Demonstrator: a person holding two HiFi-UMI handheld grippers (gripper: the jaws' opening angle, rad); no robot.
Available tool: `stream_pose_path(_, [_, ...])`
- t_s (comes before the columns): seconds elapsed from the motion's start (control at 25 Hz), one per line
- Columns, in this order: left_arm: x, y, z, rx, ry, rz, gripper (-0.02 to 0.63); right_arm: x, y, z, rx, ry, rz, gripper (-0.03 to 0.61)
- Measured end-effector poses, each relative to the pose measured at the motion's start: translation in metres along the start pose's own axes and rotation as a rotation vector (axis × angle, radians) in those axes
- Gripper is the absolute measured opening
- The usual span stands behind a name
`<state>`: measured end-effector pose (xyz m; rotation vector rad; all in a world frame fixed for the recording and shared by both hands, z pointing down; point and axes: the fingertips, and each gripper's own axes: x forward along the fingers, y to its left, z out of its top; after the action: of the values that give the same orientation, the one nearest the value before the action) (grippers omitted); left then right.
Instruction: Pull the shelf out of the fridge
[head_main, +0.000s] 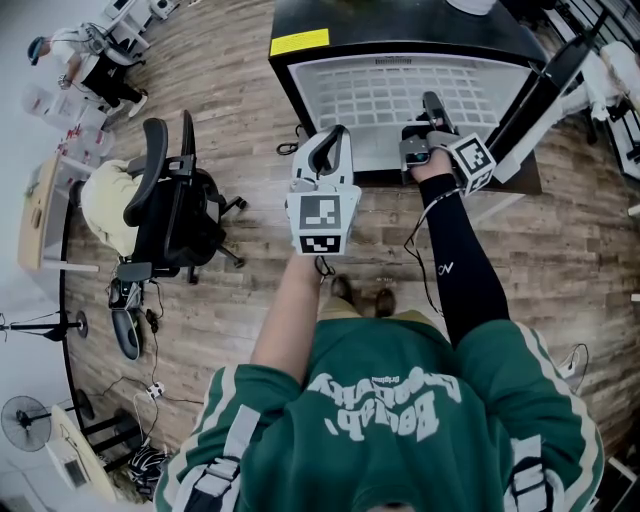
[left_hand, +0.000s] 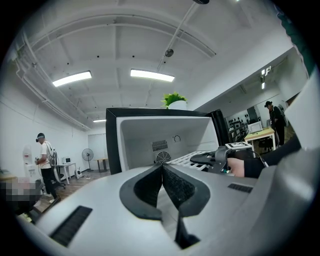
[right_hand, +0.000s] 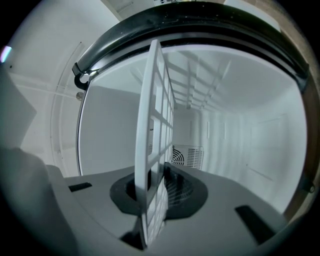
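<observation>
The shelf (right_hand: 155, 100) was pinched edge-on between the jaws of the right gripper (right_hand: 152, 192) at the mouth of the fridge (head_main: 285, 75). The jaws of the left gripper (left_hand: 162, 175) were pressed together, empty. The pull-out itself was judged mostly undone.

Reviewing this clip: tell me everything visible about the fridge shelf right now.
The shelf is a flat white grid of thin bars, plastic or coated wire by its look. It lies level inside the open fridge, with nothing on it. The right tongs are shut on its front edge, the grid passing between the jaws. The left tongs, shut on nothing, hover just short of it.
</observation>
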<state>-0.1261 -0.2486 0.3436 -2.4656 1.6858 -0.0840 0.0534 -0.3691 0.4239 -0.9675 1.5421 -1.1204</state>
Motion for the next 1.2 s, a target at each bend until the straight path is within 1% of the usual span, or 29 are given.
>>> stream_pose_path(1.2, [0.001, 0.0, 0.0, 0.001, -0.001, -0.004, 0.017, -0.015, 0.002, -0.003, -0.017, 0.005, 0.003, 0.054])
